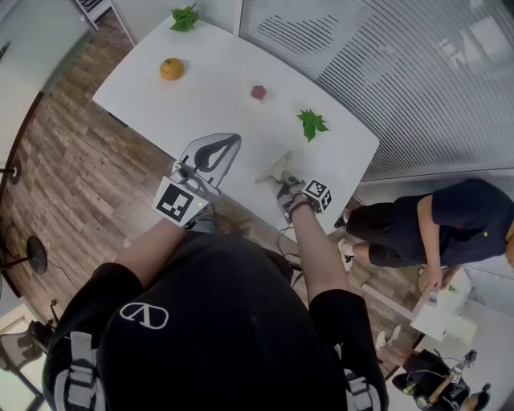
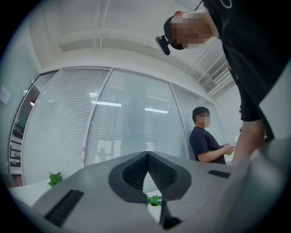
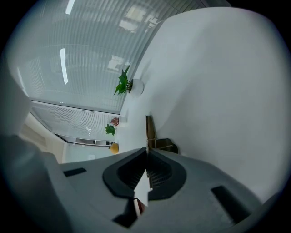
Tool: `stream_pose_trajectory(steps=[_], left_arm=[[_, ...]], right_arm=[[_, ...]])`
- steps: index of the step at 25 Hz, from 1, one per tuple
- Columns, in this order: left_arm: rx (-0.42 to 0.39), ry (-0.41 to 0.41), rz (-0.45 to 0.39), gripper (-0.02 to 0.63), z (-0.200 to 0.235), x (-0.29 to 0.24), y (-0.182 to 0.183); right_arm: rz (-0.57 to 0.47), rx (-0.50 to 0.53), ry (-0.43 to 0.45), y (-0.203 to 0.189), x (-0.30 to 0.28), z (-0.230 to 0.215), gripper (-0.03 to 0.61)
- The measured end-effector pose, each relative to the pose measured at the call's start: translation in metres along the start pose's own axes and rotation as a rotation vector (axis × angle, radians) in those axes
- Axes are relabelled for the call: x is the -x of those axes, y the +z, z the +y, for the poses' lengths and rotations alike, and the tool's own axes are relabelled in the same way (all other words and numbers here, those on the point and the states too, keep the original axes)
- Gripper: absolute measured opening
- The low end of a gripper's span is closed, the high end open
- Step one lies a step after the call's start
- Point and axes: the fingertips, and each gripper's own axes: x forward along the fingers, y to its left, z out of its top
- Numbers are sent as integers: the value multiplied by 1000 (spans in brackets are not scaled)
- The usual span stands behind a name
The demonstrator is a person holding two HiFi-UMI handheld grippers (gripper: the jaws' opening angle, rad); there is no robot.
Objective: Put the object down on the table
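Neither gripper carries anything, so the task's thing looks already set down, though I cannot tell which one it is. From the left, the counter (image 1: 217,96) holds an orange fruit (image 1: 171,69), a small green plant (image 1: 184,18) at the far corner, a small dark red thing (image 1: 259,92) mid-counter and a second plant (image 1: 312,123) toward the right edge, all well apart. The fruit is probably firm, round and apt to roll, best taken across its widest part. The red thing looks light. The left gripper (image 2: 148,154) has its jaws together on nothing, over the counter's near edge. The right gripper (image 3: 146,150) is likewise closed and empty, by that same edge.
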Motion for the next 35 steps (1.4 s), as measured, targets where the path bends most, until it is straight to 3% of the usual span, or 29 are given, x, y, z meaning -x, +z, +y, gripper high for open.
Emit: stream_pose_trajectory(steps=[6, 15, 23, 27, 35], left_arm=[[0, 2, 0, 5, 1, 1, 0], [-2, -8, 0, 5, 4, -2, 0], [3, -19, -6, 5, 5, -6, -1], [10, -24, -7, 5, 5, -8, 0], [6, -54, -16, 5, -2, -22, 1]], right_arm=[[14, 8, -22, 3, -4, -2, 13], [38, 35, -66, 5, -8, 11, 160], [10, 140, -123, 20, 15, 17, 170], [-104, 344, -100, 44, 43, 57, 168], [-363, 1081, -47, 43, 103, 203, 75]])
